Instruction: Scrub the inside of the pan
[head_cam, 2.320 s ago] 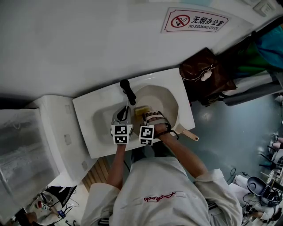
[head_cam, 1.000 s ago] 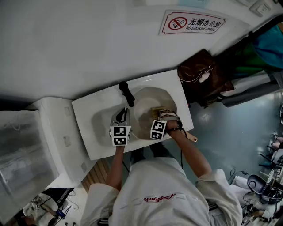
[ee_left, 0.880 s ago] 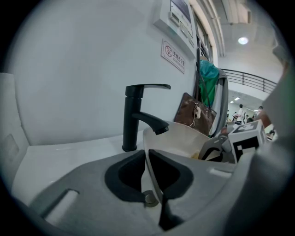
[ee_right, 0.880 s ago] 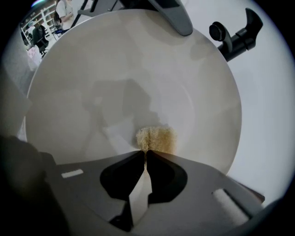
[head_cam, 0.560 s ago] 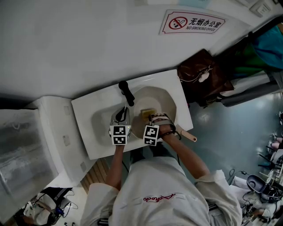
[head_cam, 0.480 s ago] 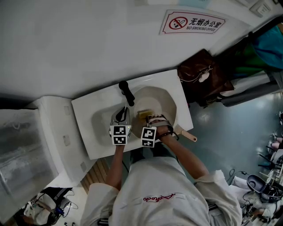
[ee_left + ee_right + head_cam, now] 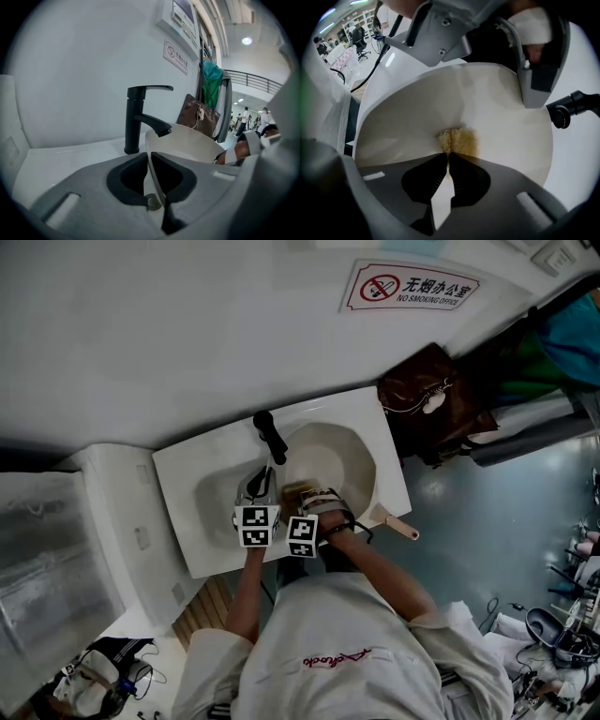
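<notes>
We are sweeping the right gripper (image 7: 305, 499) leftward across the pan (image 7: 349, 456). A second ago it was working by the right wall; it is now nearing the left rim. The sponge (image 7: 298, 490) is travelling with it, and the gripper is drawing up just beside the left gripper (image 7: 263, 479).

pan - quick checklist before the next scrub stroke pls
1. Left hand-held gripper clamped on the pan rim: ok, the thin rim runs between its shut jaws.
2. Right hand-held gripper holding the sponge: ok, jaws shut on it.
3. Sponge against the pan's inner wall: ok, it appears pressed to the cream surface.
4. Faucet spout clear of the pan: cannot tell, the spout overlaps the rim in the left gripper view.
5. Pan handle free: ok, nothing touches it.
</notes>
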